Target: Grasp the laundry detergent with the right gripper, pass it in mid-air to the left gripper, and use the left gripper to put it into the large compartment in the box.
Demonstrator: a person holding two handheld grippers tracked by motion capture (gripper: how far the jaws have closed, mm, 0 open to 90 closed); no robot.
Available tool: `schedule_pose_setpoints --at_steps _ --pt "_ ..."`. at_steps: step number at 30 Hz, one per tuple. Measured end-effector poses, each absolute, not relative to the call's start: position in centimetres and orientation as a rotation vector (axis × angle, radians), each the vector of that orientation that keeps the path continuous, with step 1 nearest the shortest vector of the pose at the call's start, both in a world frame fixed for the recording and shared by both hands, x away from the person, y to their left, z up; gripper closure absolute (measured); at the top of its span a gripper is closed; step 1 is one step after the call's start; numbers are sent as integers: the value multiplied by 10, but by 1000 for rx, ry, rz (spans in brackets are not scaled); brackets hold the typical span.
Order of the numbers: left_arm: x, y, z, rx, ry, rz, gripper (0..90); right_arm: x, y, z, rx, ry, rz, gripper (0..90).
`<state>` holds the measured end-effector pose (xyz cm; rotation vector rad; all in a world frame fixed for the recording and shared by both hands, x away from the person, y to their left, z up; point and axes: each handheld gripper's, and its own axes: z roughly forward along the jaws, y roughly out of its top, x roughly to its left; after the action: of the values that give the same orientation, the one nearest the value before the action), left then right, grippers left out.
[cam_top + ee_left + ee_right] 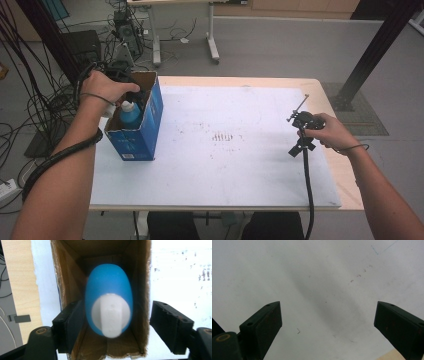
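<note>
1. Left gripper (110, 322): its jaws stand spread on either side of the bottle (108, 297), which sits just ahead of them and between them. The left pad looks close to or grazing the blue wall; the right pad is clearly apart from it, with the box wall behind the gap. I read this as no grip at this moment.

2. The bottle is upright inside the box (142, 290), its white cap (111, 315) pointing toward the gripper and its blue body reaching away below the cap. In the high view the bottle (131, 114) shows just under the left hand (102, 87), near the front end of the box (142, 132).

3. Handling, as a judgement: smooth rounded plastic, probably slippery and a little squashy if squeezed hard; weight depends on the fill, which cannot be seen. The blue shoulder just beyond the cap offers the widest, firmest hold. The cap is narrower and ridged, so it is a fair second choice.

4. The cardboard walls lie close on both sides of the jaws, so a lift should go straight out along the bottle's axis, or the light box may drag along.

5. Right gripper (328, 325): jaws spread wide, nothing between them, over the bare white mat (317, 277). In the high view it (300, 122) is well apart from the box, across the table (345, 185).
</note>
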<state>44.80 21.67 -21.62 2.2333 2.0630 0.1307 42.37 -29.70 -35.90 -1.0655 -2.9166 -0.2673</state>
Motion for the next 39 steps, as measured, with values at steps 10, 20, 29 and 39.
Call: schedule_pose_setpoints --at_steps 10,20,29,39 --pt "439 203 -196 2279 2035 177 183 424 -298 -358 -1062 -2921 -267 77" --pt "425 185 -178 2339 1946 177 116 423 -296 -357 -1065 -2921 -265 78" --pt "412 165 -172 2395 1875 152 91 423 -297 -356 -1074 -2917 -258 78" --pt "400 142 -173 2458 1771 95 55 423 -300 -355 -1079 -2918 -254 77"
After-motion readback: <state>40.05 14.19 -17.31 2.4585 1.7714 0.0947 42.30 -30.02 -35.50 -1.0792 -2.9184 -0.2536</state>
